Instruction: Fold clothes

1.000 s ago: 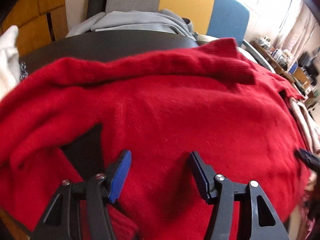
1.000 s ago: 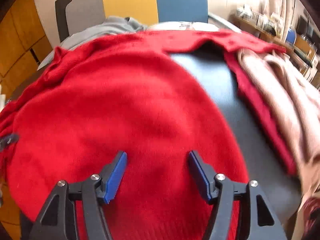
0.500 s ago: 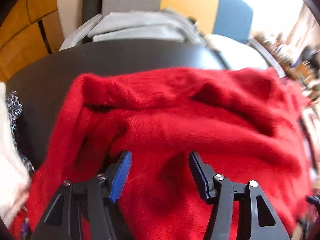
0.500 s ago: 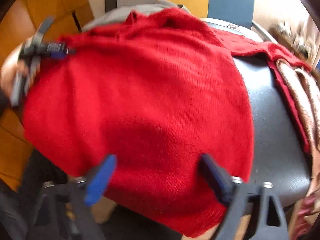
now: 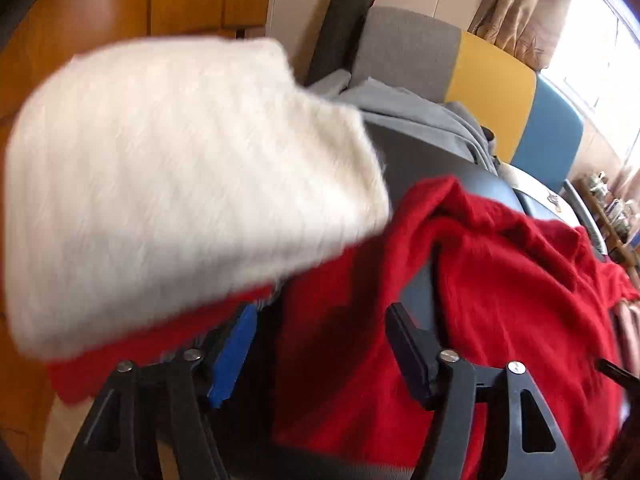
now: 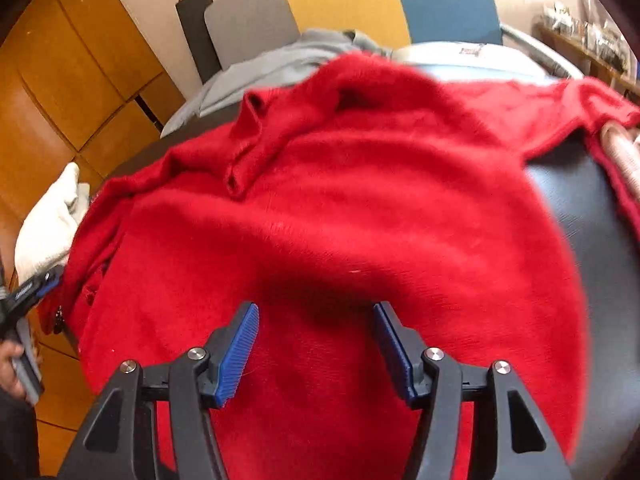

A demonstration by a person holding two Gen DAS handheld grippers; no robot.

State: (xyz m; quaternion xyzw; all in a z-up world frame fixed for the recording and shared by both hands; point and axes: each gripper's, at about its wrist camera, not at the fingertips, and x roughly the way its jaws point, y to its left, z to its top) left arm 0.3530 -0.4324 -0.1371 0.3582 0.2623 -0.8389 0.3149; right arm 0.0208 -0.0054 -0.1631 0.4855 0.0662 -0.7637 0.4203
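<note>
Spreading the fuzzy red knit sweater (image 6: 340,208) across the dark tabletop (image 6: 592,216) for folding: left gripper (image 5: 316,344) jaws opening, nothing clamped; right gripper (image 6: 316,348) jaws apart above the near hem.

surface: dark table (image 6: 600,248) | on it: red sweater (image 6: 340,220), cream knit (image 6: 52,220), grey garment (image 6: 272,68)

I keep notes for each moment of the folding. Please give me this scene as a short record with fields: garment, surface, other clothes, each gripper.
garment: red sweater, rumpled, spread over the table
surface: dark table
other clothes: white knit at the sweater's left; grey garment behind; pink cloth at right
left gripper: jaws opening, pads pressing on nothing
right gripper: open above the sweater, gripping nothing
</note>
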